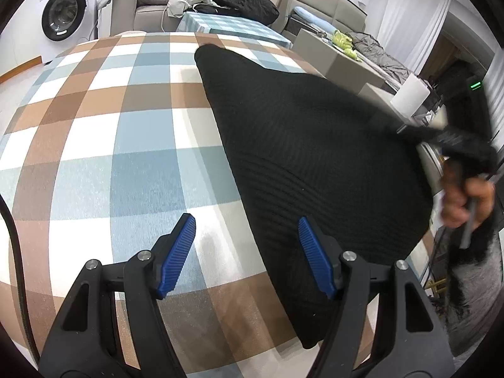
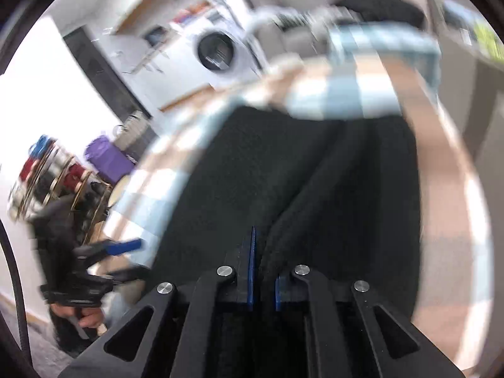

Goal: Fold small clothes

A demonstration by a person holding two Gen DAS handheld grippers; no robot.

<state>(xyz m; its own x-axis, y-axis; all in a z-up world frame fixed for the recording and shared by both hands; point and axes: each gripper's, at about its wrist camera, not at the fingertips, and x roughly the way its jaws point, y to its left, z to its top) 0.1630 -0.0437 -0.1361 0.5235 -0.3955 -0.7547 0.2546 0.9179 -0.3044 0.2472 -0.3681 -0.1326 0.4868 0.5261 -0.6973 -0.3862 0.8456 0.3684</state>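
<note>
Black knit garment on the checked tablecloth: soft, light, floppy, likely to sag; best pinched at an edge. Right gripper pressed together on a fold of it. Left gripper spread, empty.

Garment on table, washing machine behind.

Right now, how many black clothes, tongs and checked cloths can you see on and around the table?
Black clothes on the table: 1, the black knit garment
Tongs: 2, the left tongs and the right tongs
Checked cloths: 2, the brown checked tablecloth and the teal checked cloth
Total: 5
</note>
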